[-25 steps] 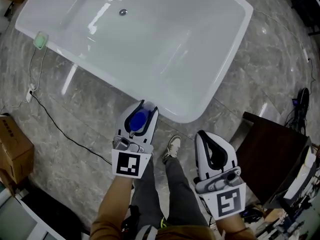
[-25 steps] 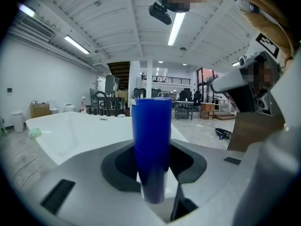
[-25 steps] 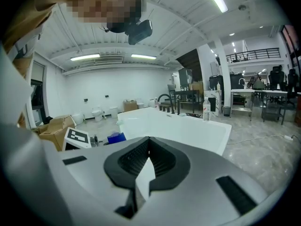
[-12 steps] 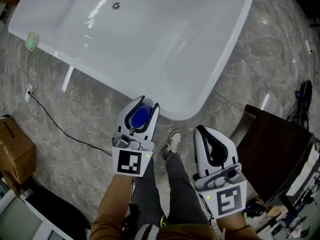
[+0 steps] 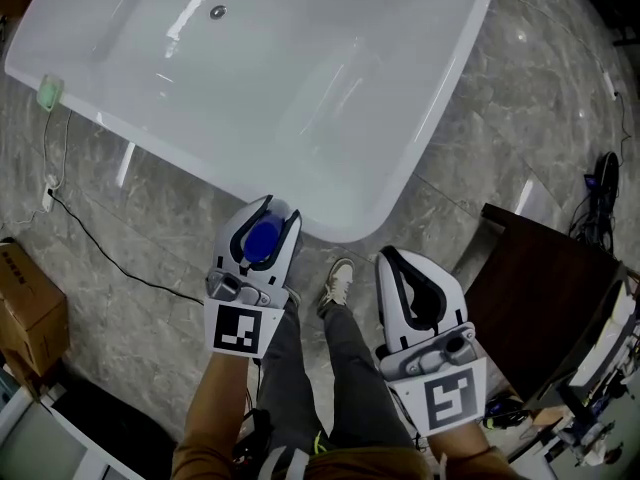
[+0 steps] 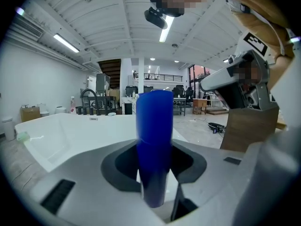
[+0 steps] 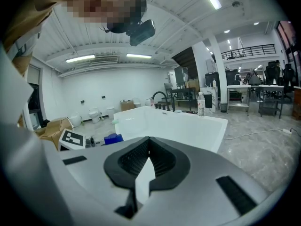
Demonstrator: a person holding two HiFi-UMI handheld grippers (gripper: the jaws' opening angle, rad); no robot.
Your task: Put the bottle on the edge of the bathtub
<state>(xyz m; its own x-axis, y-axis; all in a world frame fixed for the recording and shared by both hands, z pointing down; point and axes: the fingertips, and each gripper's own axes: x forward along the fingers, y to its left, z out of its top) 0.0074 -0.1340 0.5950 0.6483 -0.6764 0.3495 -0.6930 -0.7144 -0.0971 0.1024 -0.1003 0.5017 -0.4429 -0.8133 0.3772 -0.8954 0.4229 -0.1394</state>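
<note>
Just short of the white bathtub point(image 5: 352, 228) rim, the left gripper point(image 5: 272, 211) fingers clamp the upright blue bottle point(image 5: 262, 240) mid-body. The right gripper point(image 5: 398, 260) fingers are pressed together, empty. The bottle looks light, stiff and probably slippery, so its middle suits gripping.

The bottle point(image 6: 154, 145) was a solid deep blue. The bathtub point(image 5: 452, 88) was glossy white, and the floor point(image 5: 540, 108) grey with paler marble veining. The left gripper point(image 5: 266, 216) and right gripper point(image 5: 398, 260) had white shells, black pads and black-and-white square markers. The sleeve point(image 5: 215, 433) was tan and the trousers point(image 5: 350, 378) grey.
</note>
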